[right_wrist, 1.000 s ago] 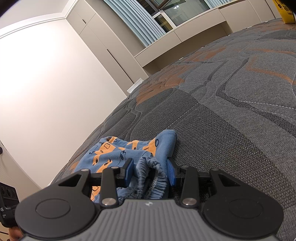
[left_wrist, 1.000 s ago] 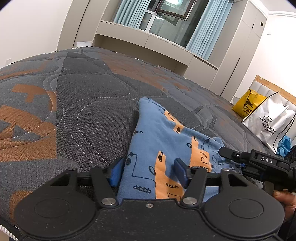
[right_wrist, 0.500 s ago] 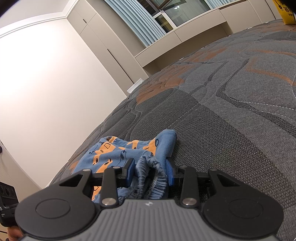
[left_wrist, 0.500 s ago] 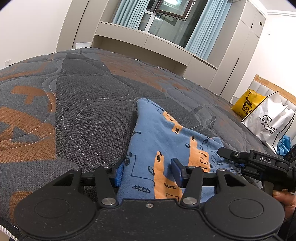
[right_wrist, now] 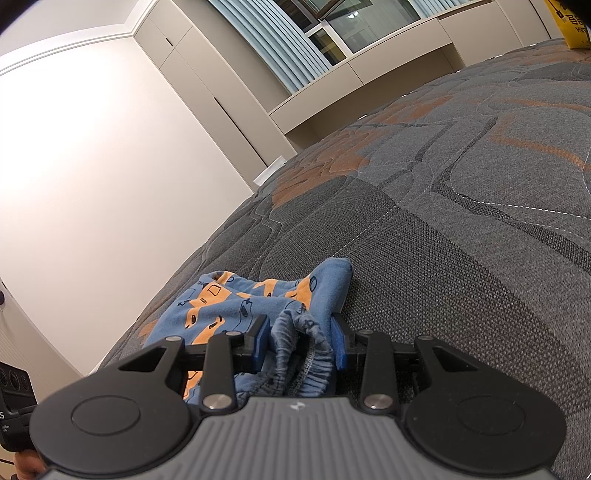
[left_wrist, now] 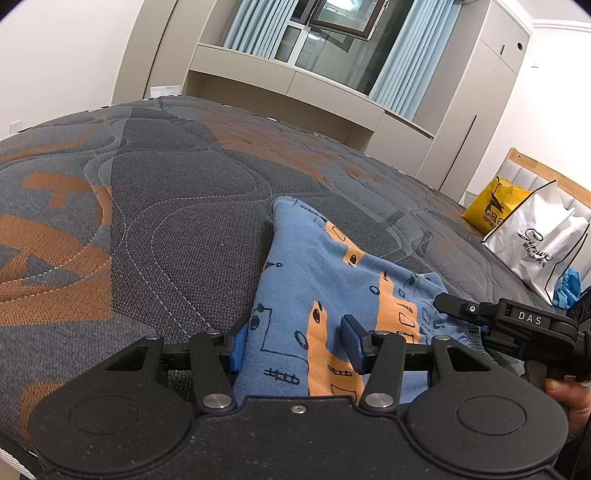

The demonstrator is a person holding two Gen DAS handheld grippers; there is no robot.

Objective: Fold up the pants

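A home bedroom: quilted mattress [left_wrist: 184,221] near, curtained window [left_wrist: 332,33] and built-in wardrobe [left_wrist: 476,99] far, wooden headboard [left_wrist: 546,173] right

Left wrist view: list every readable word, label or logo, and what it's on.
"DAS": white letters on the right gripper.
"Himay...": partly readable, cut off, on the yellow bag, under a black figure logo.
Script word, roughly "Sitowe", on the white bag; uncertain. Smaller characters beneath: too small to read.
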